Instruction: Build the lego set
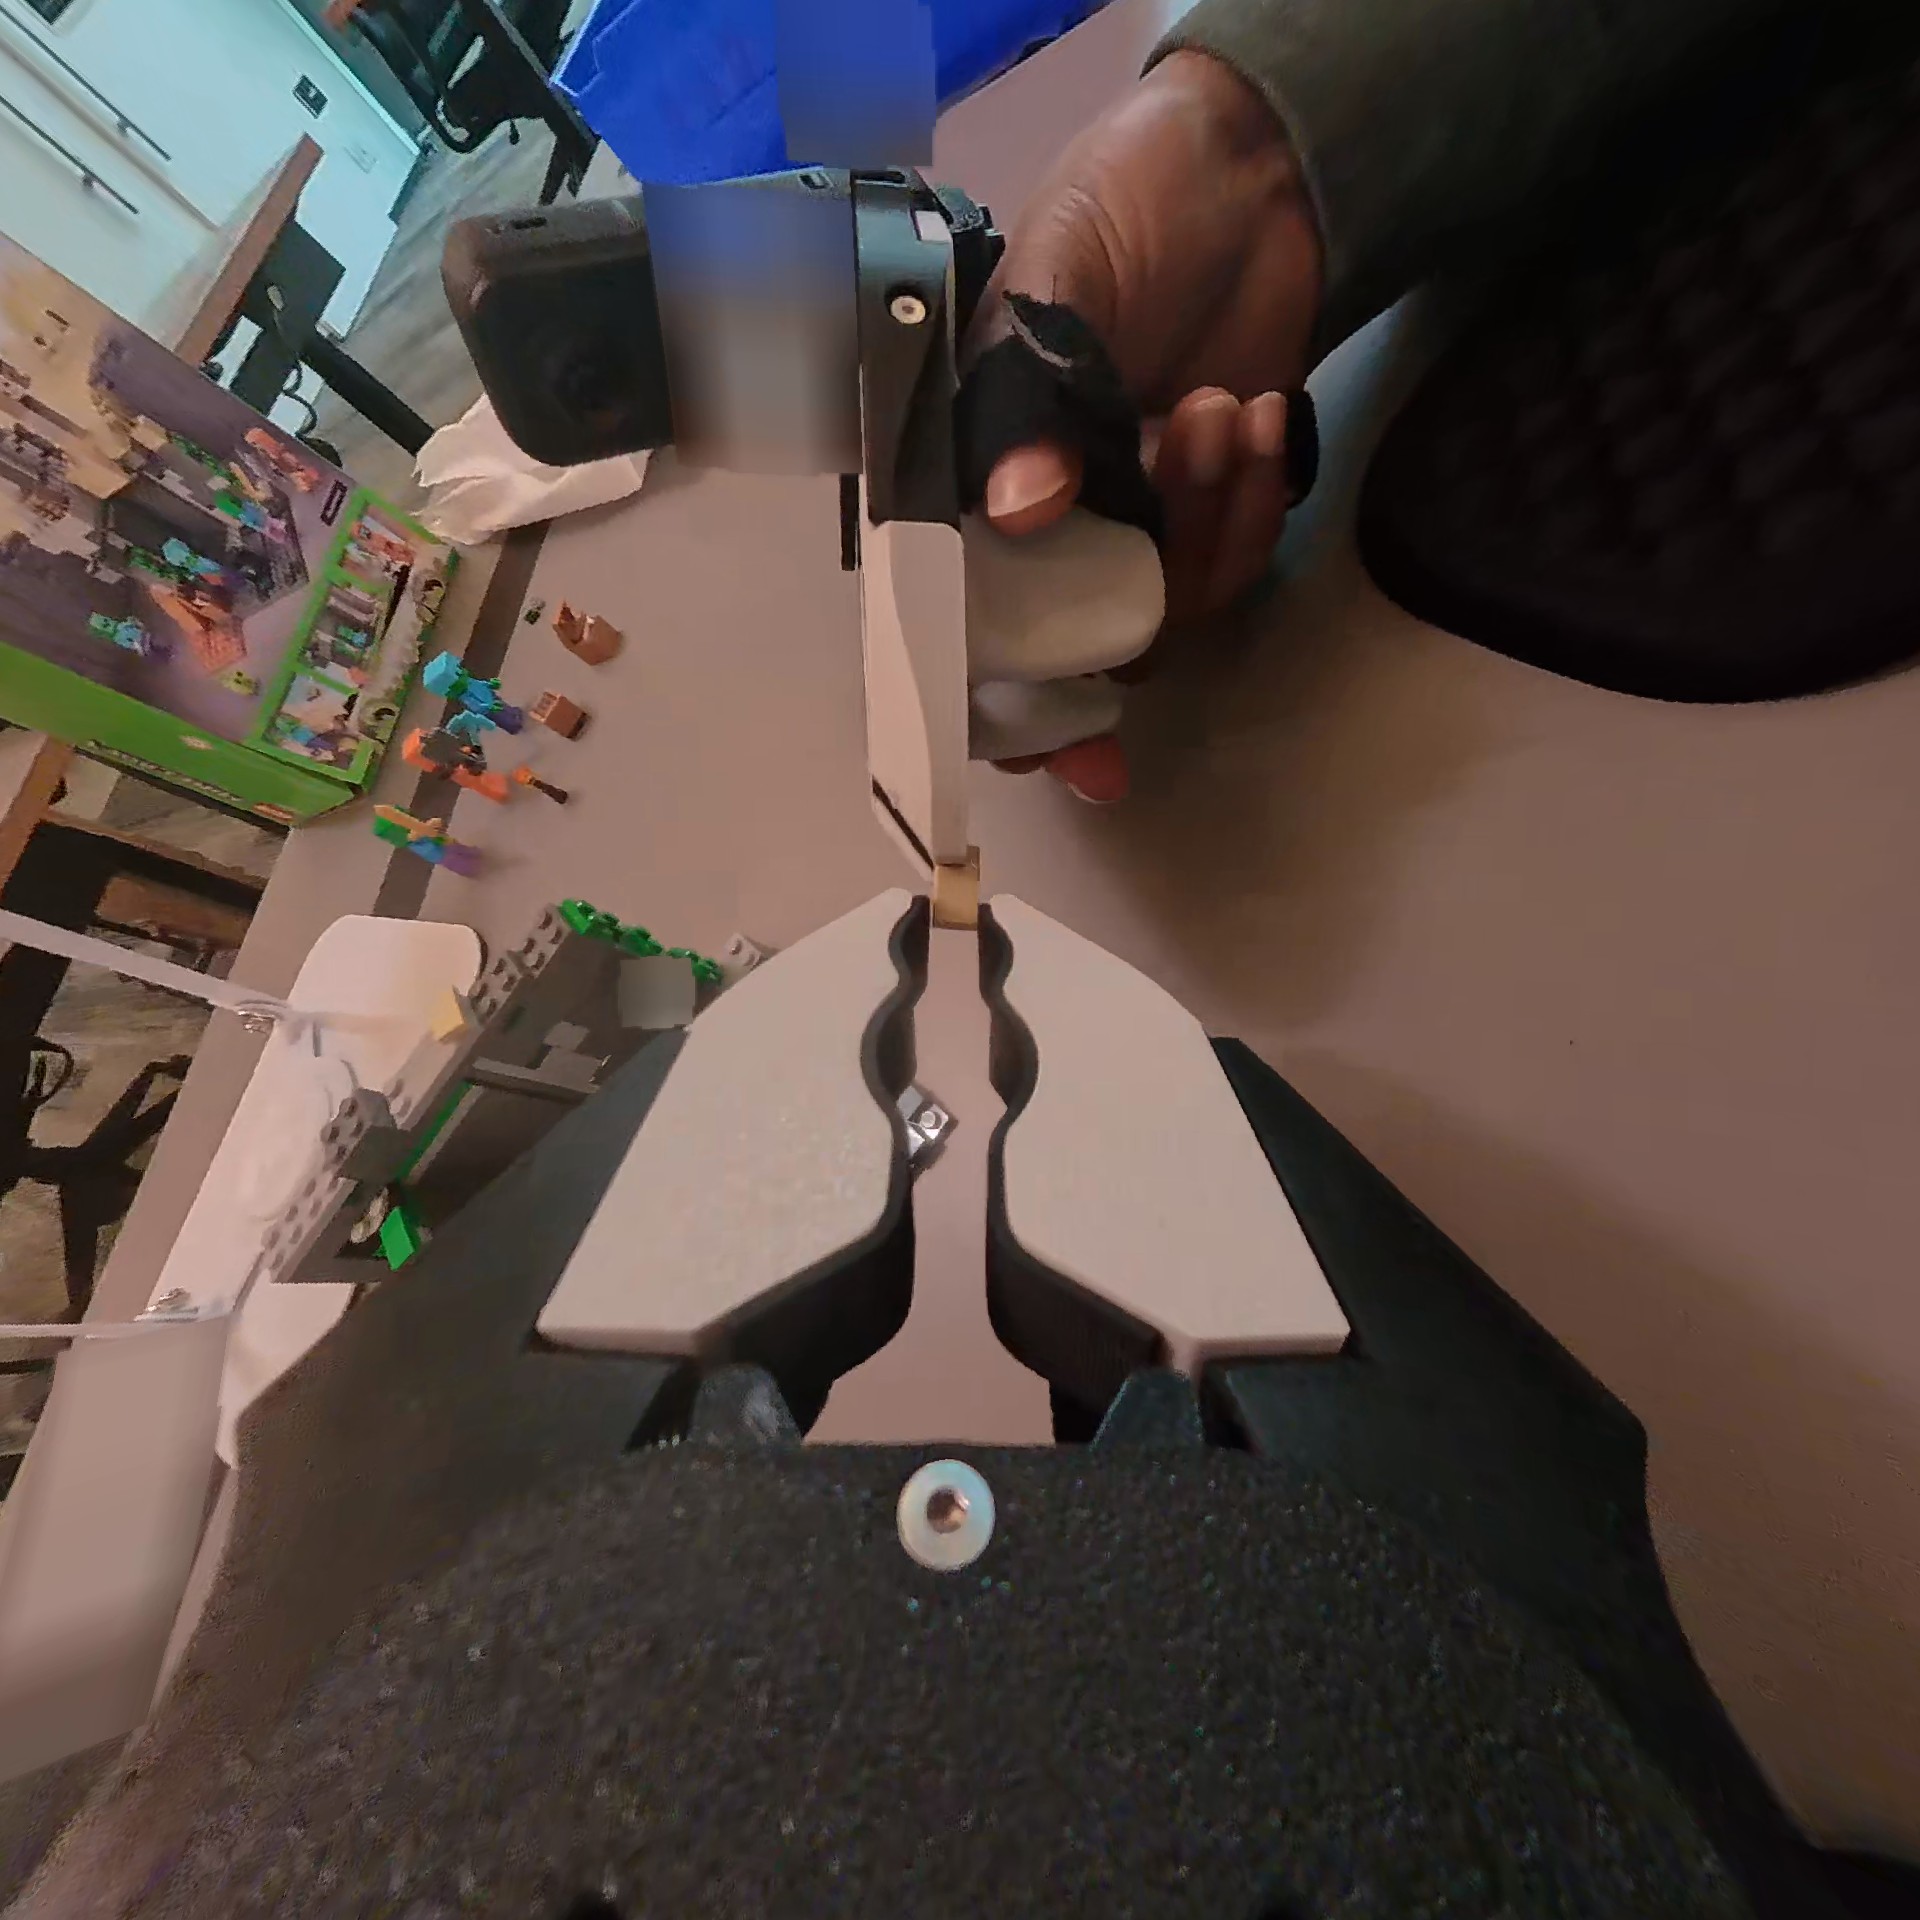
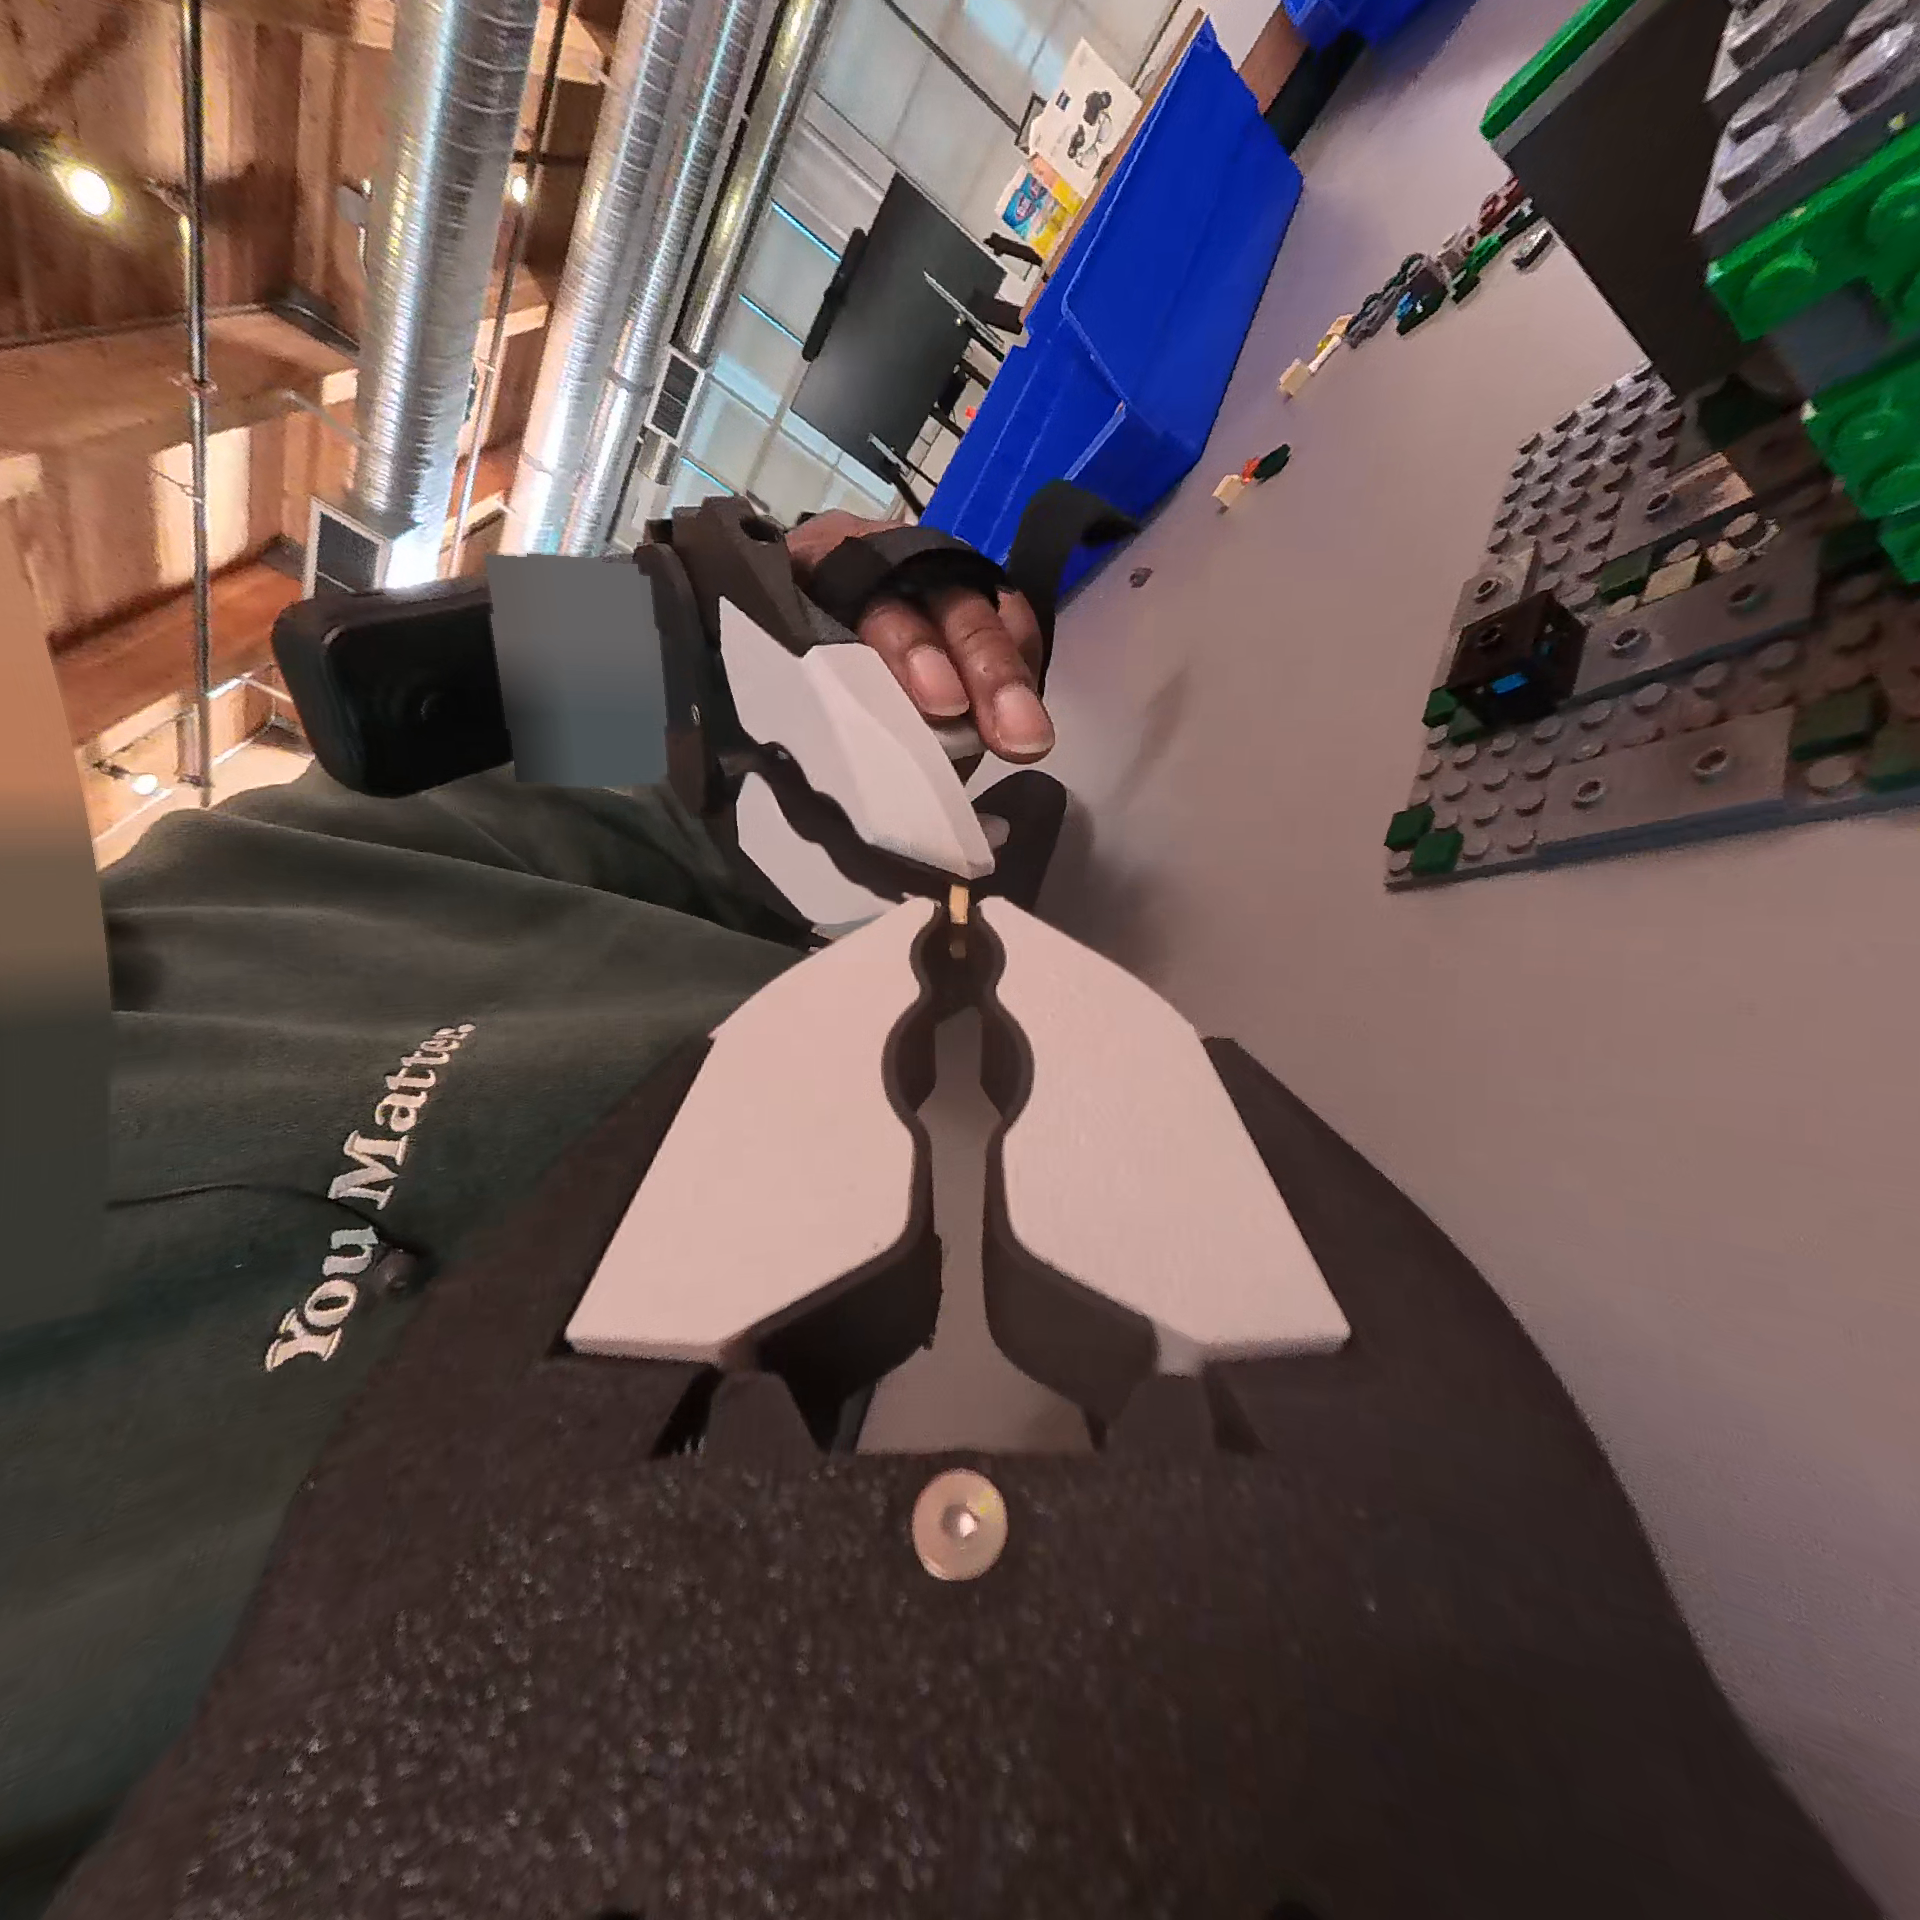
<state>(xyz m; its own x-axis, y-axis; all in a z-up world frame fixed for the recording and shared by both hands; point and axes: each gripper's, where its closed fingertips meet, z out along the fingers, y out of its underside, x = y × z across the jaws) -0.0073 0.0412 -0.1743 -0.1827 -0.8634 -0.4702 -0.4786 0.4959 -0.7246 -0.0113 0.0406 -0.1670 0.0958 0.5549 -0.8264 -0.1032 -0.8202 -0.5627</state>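
Both grippers meet tip to tip above the grey table (image 1: 1455, 1039). My left gripper (image 1: 954, 914) is shut on a small tan lego piece (image 1: 955, 896). In the left wrist view my right gripper (image 1: 954, 850) comes down from above, edge-on, its tips on the same piece's far end. In the right wrist view my right gripper (image 2: 958, 920) is shut on the tan piece (image 2: 958, 906), and the left gripper (image 2: 975, 864) touches it from beyond. A small grey piece (image 1: 928, 1127) lies on the table under my left fingers.
The lego box (image 1: 177, 623), several minifigures (image 1: 457, 727) and a grey-and-green partial build (image 1: 520, 997) by a white tray (image 1: 343, 1039) sit at left. The grey studded baseplate (image 2: 1662, 675), green bricks (image 2: 1849, 260), loose pieces (image 2: 1403, 291) and blue bins (image 2: 1122, 343) show in the right wrist view. Left and right tips are no more than a few centimetres apart.
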